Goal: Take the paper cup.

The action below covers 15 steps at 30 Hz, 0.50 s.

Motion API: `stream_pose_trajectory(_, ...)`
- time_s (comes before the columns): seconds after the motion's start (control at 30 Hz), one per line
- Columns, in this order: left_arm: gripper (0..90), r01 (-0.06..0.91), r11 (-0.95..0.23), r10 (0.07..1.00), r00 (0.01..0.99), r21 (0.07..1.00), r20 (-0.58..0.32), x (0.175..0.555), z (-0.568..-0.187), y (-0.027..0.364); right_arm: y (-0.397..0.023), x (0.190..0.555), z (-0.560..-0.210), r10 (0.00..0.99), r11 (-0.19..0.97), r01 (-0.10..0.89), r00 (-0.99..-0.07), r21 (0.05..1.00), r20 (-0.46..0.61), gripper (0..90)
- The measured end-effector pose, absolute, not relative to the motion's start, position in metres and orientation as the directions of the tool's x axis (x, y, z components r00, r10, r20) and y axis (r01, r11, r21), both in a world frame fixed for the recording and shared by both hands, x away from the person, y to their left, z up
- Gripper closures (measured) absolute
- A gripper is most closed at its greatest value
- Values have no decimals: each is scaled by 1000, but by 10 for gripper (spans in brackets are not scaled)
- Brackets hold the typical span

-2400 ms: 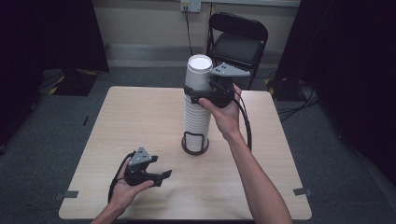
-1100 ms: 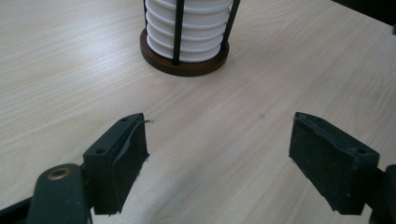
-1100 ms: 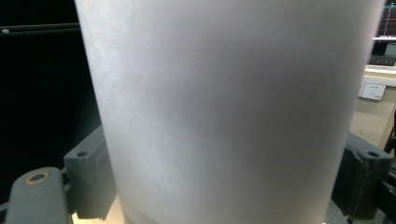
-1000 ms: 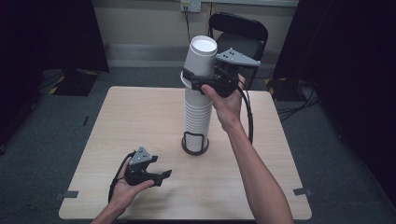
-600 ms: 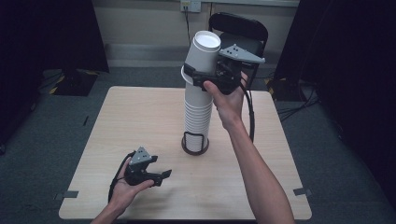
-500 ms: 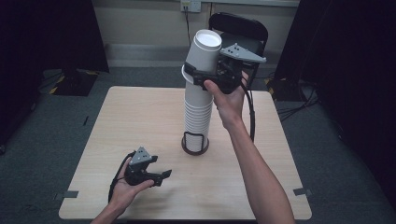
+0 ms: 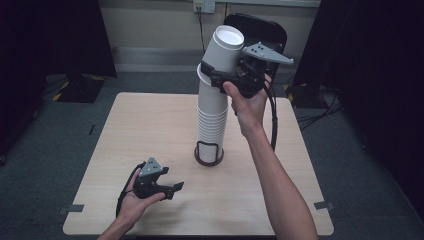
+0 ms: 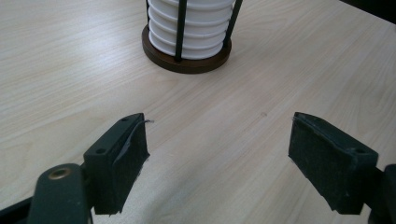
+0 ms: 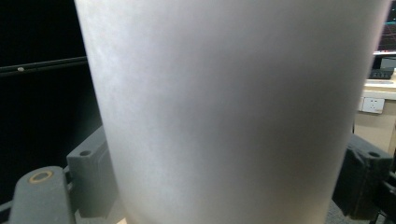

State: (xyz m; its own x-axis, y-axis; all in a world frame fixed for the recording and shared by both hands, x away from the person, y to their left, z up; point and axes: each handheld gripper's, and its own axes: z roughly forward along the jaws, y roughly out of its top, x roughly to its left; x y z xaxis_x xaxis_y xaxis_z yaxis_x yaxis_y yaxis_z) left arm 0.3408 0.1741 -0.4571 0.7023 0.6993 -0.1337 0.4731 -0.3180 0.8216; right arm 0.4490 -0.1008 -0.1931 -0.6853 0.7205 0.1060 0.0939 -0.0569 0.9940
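Up it comes: since a couple of seconds ago the top cup [image 7: 223, 50] has risen and tilted, nearly off the stack of cups [image 7: 211, 120]. We've got the right gripper [image 7: 227, 80] clamped on its wall, jaws pressing both sides in the right gripper view. We'd keep pulling straight along the stack's axis, gently, so the next cup doesn't follow. Below, the stack stands in its wire holder [image 8: 187, 49] at mid-table. Near left, the left gripper [image 7: 172, 189] rests with jaws wide apart, holding nothing, ready to steady the holder.
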Motion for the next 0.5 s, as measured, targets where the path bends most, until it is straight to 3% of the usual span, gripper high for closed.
stream_pose_trajectory(0.5, 225, 452, -319, 687, 716, 833, -126, 340, -457, 172, -121, 440, -187, 743, -82, 82, -659, 993, 116, 128)
